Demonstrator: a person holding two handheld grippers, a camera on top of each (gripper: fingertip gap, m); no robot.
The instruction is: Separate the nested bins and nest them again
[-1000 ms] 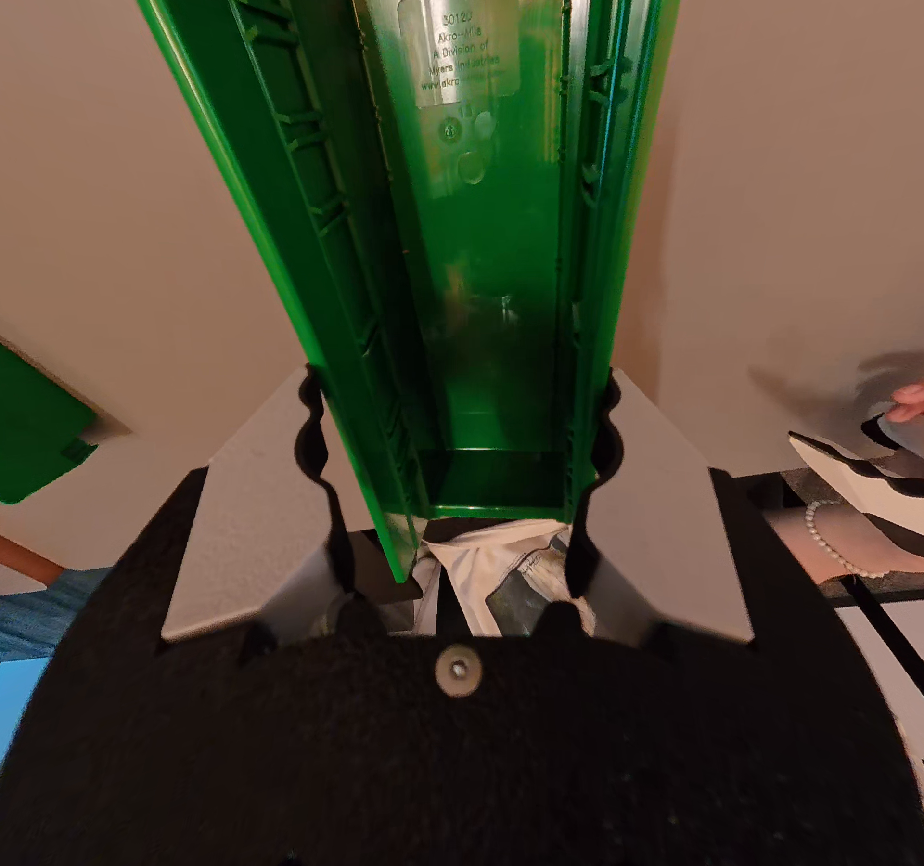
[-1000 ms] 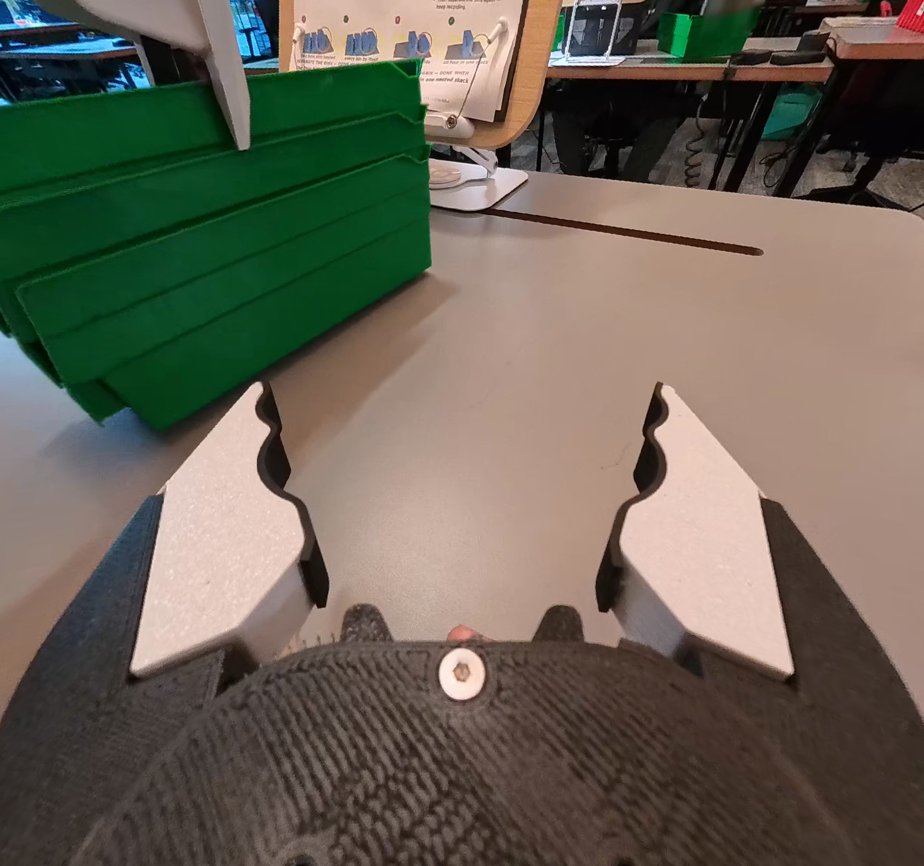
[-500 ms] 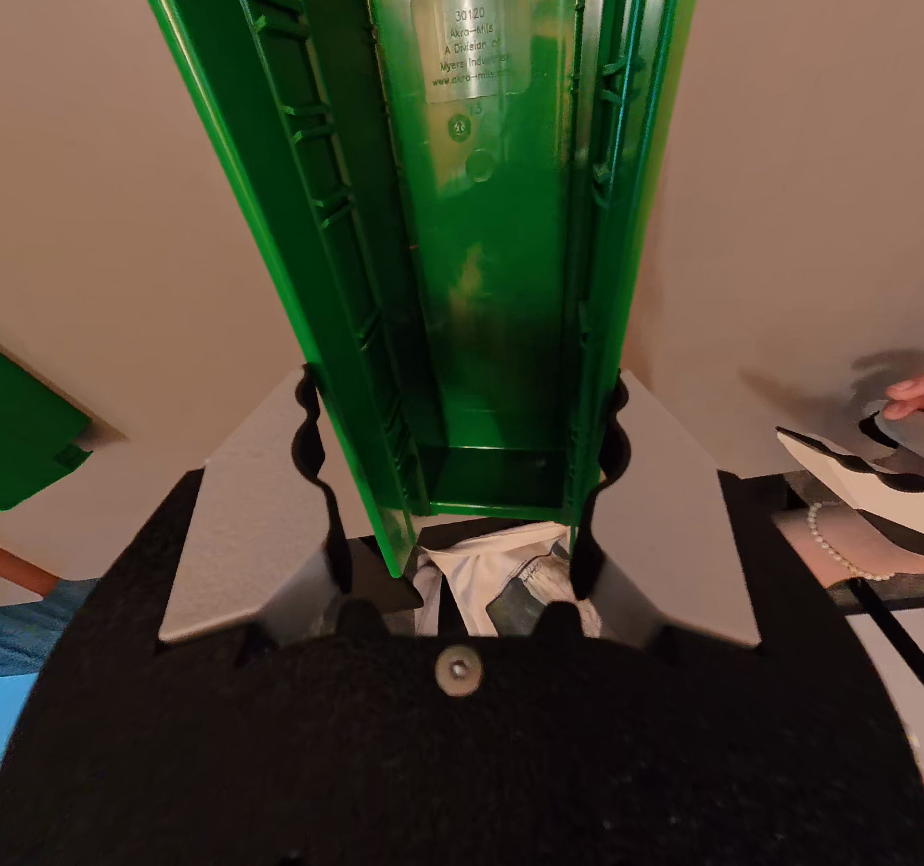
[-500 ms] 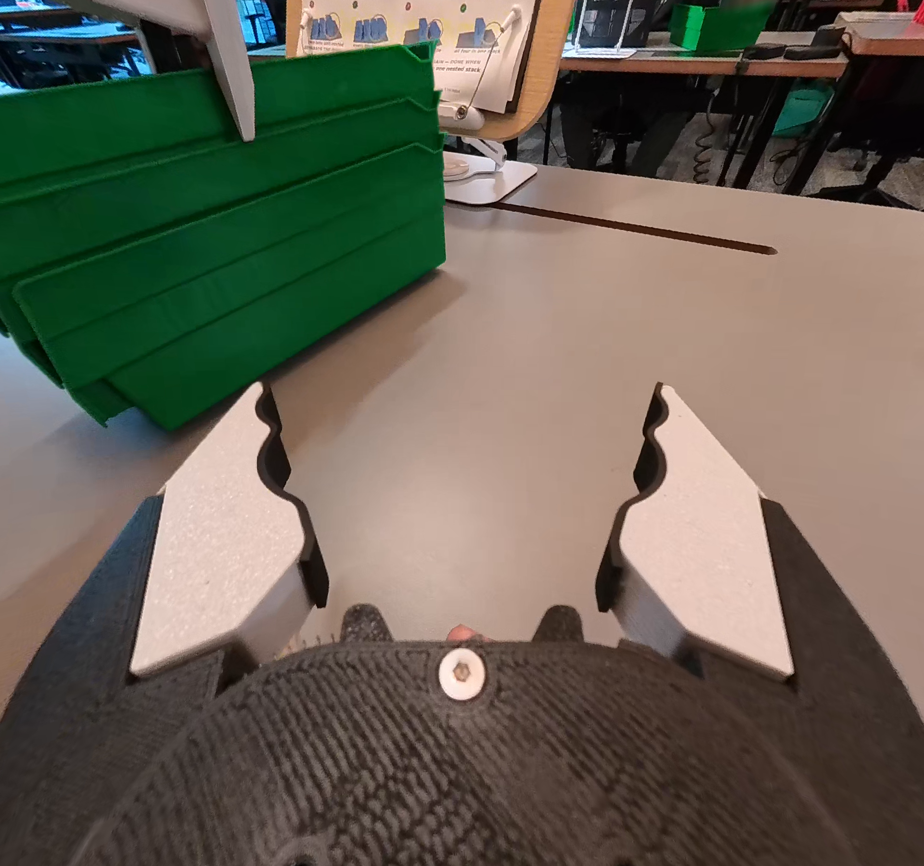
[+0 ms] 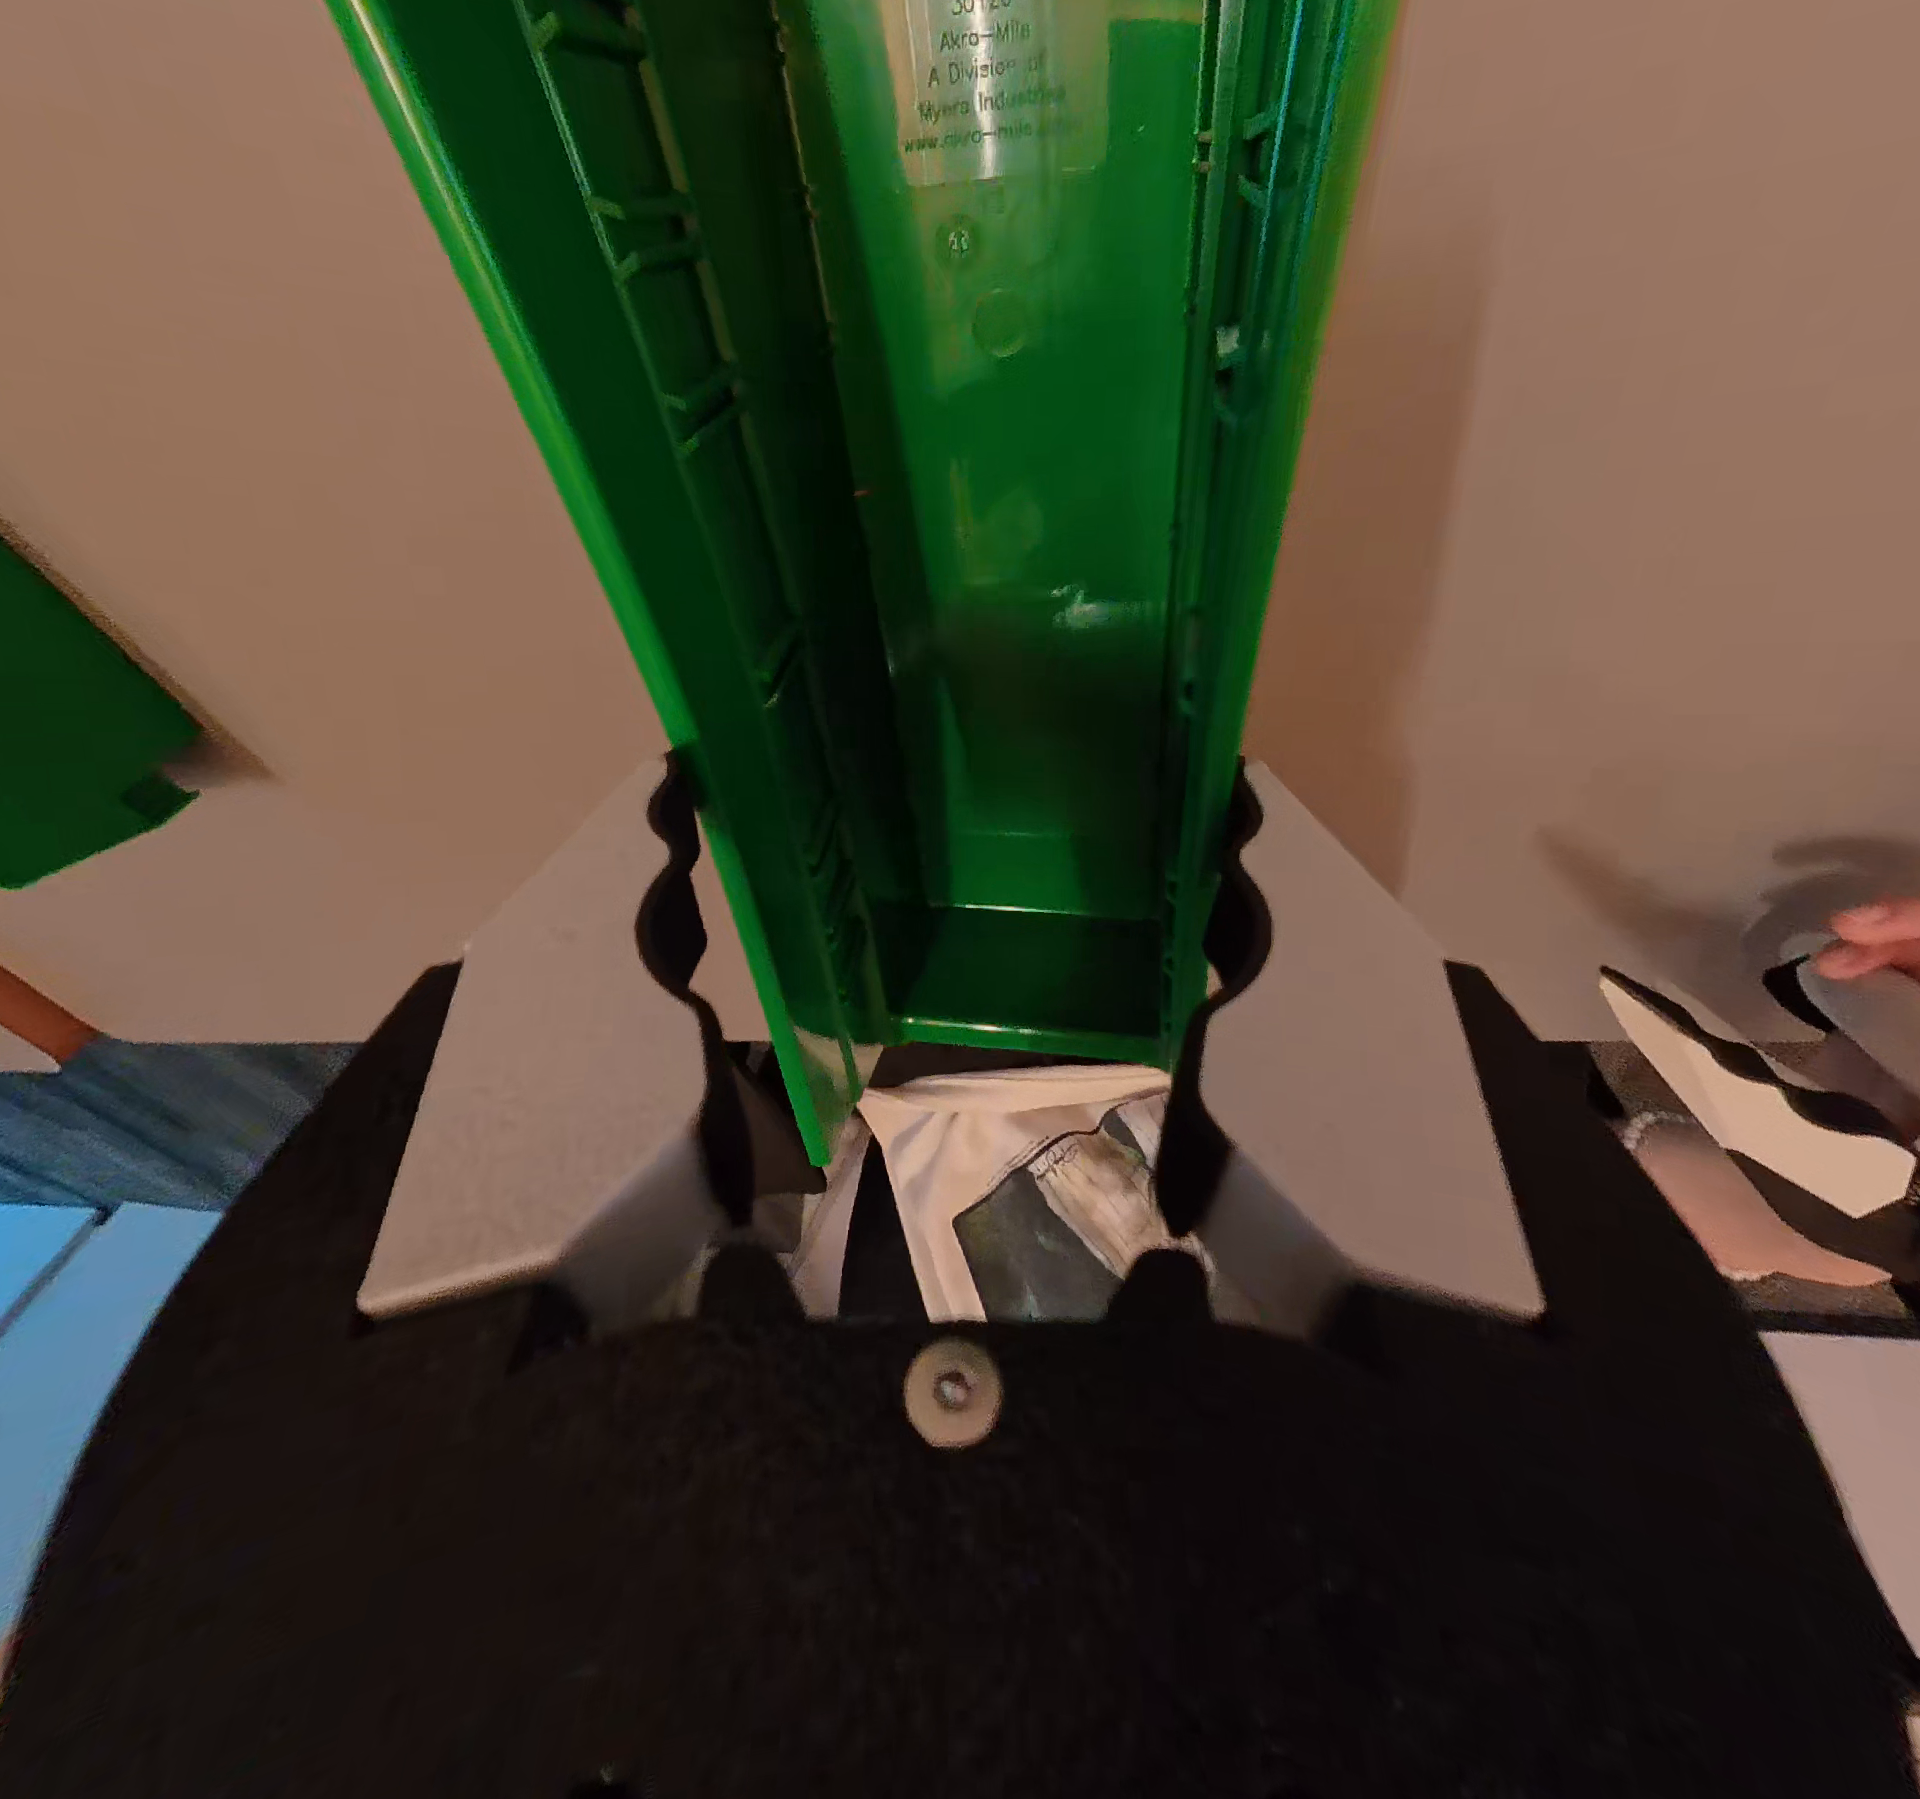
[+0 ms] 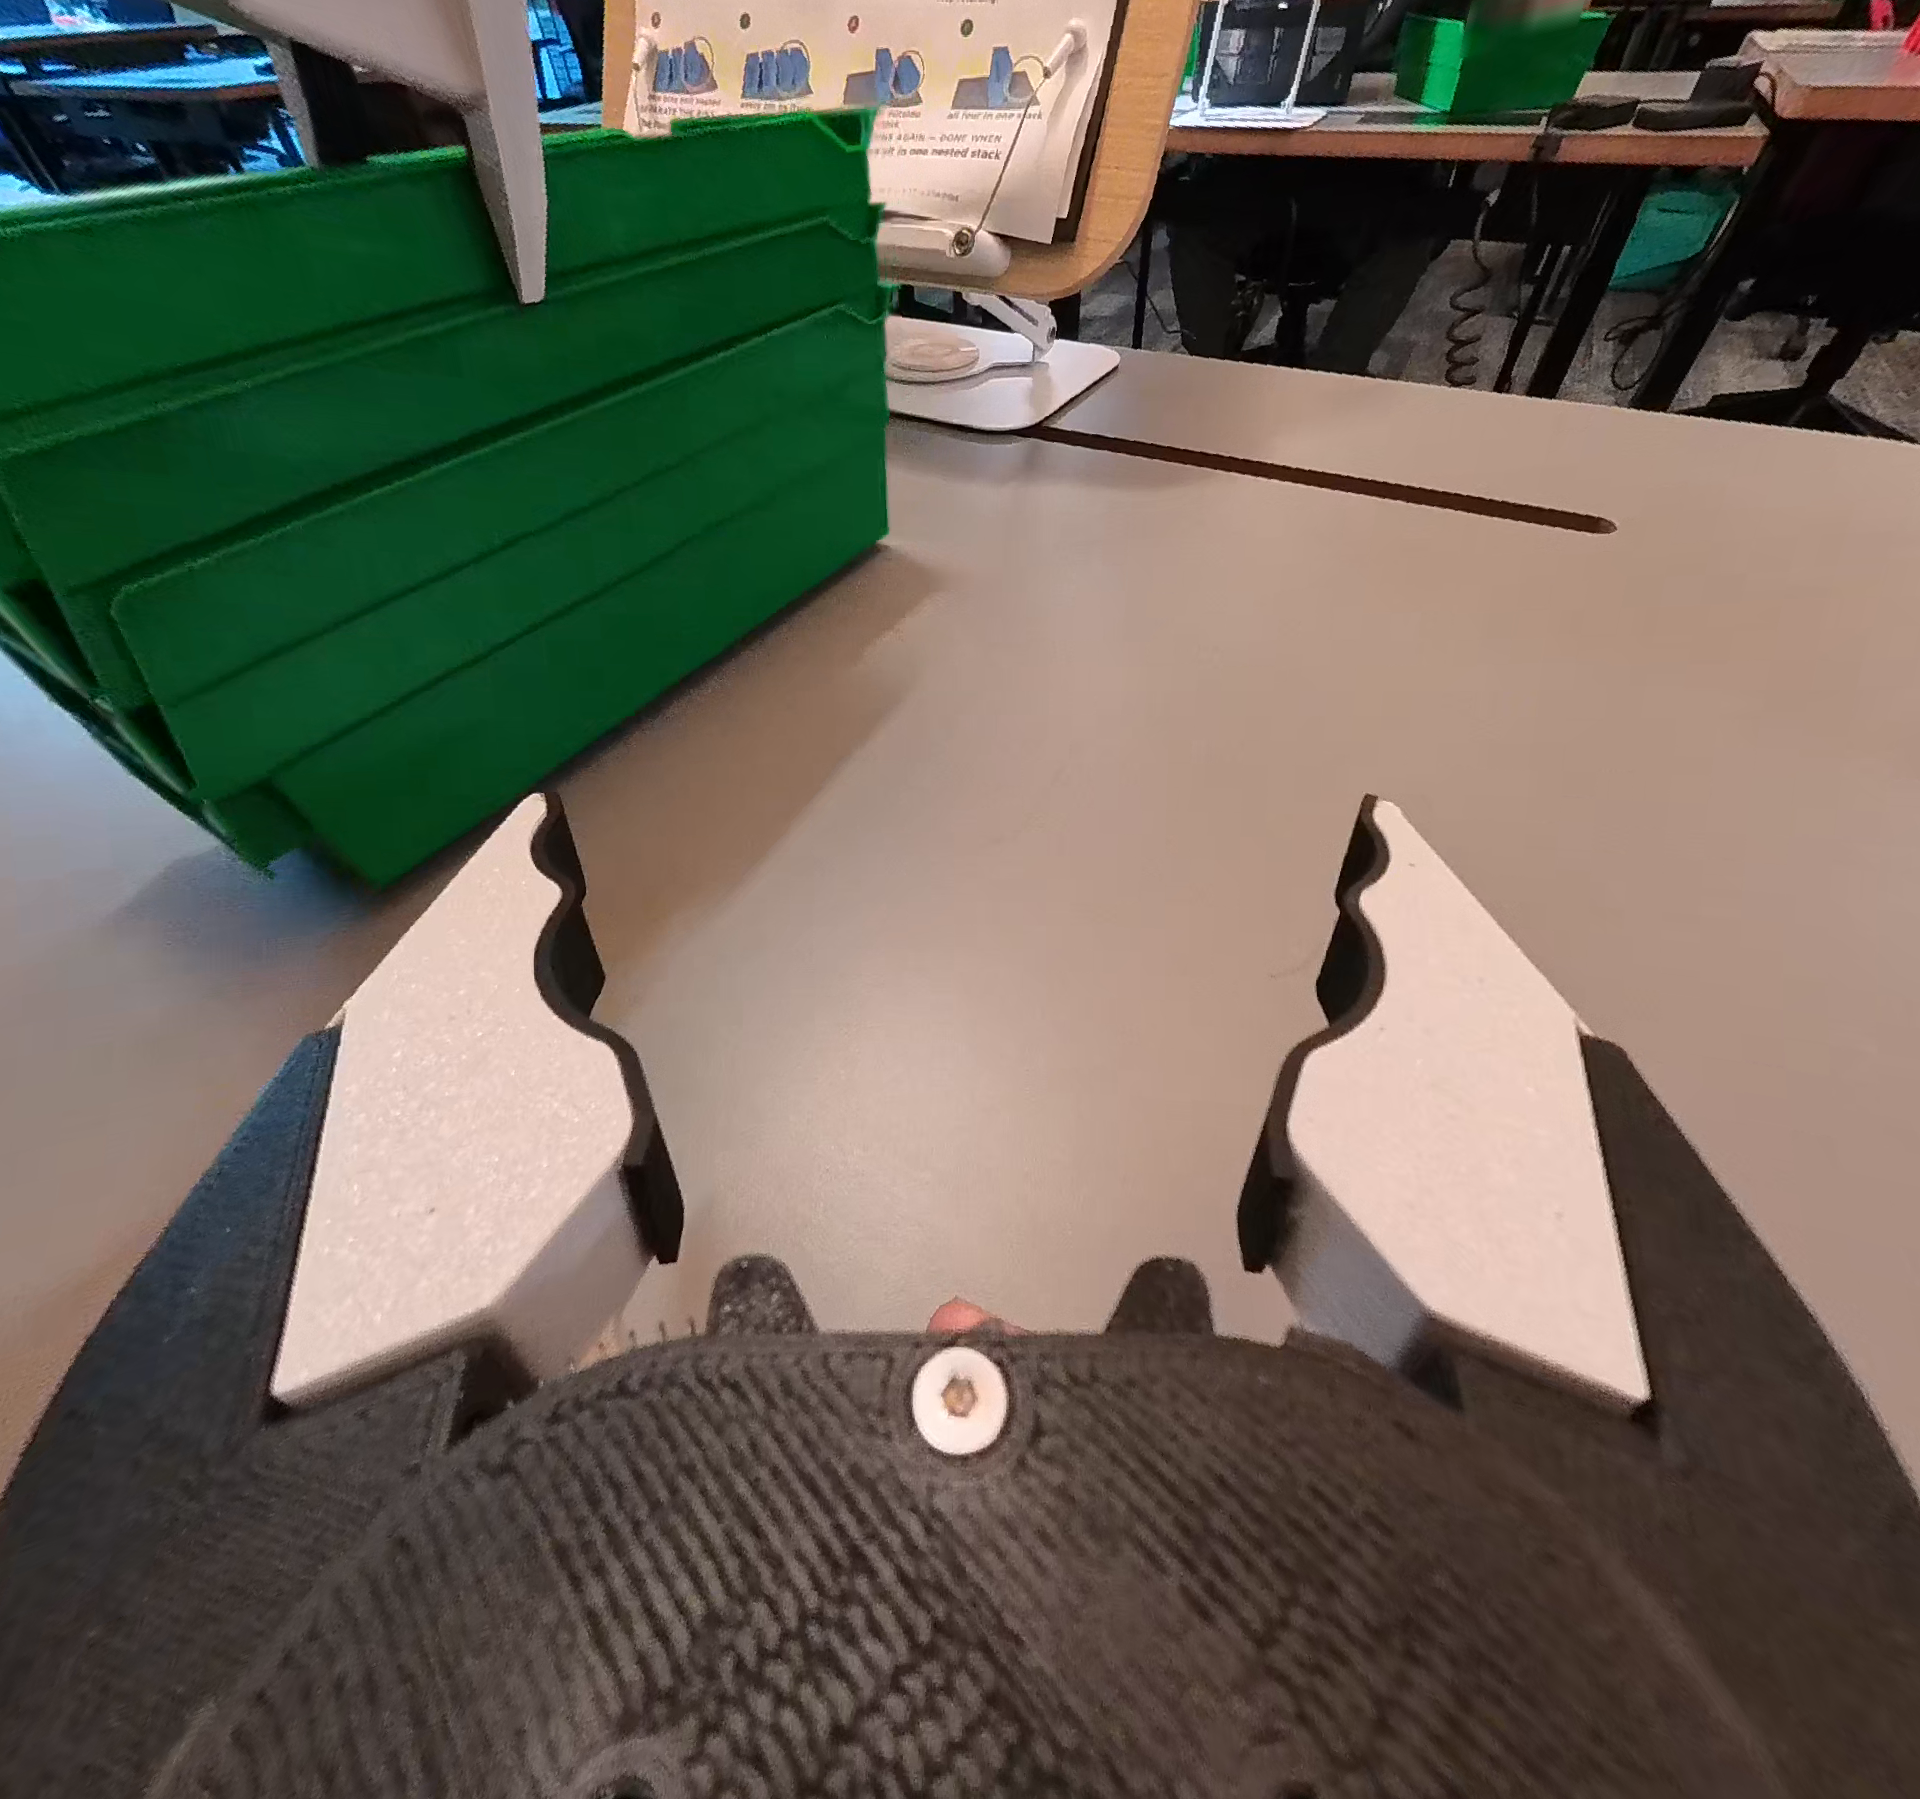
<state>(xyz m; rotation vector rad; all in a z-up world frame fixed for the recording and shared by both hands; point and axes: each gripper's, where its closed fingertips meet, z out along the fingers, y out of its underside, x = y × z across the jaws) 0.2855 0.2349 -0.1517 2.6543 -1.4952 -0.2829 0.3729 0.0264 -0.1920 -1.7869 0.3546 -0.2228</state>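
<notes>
- The right gripper [image 6: 961,928] hovers low over the bare grey table [image 6: 1195,762], jaws spread wide, holding nothing.
- To its left stands the nested stack of green plastic bins [image 6: 468,502], tilted; its far side is cut off.
- The left gripper [image 5: 956,928] clamps the top green bin [image 5: 997,502] across its walls; only its own view shows the inside.
- Behind, an instruction board [image 6: 883,35] on a stand.

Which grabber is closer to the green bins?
Left. The left gripper is clamped across the top bin of the green stack; the right gripper hovers open over bare table beside it.
</notes>
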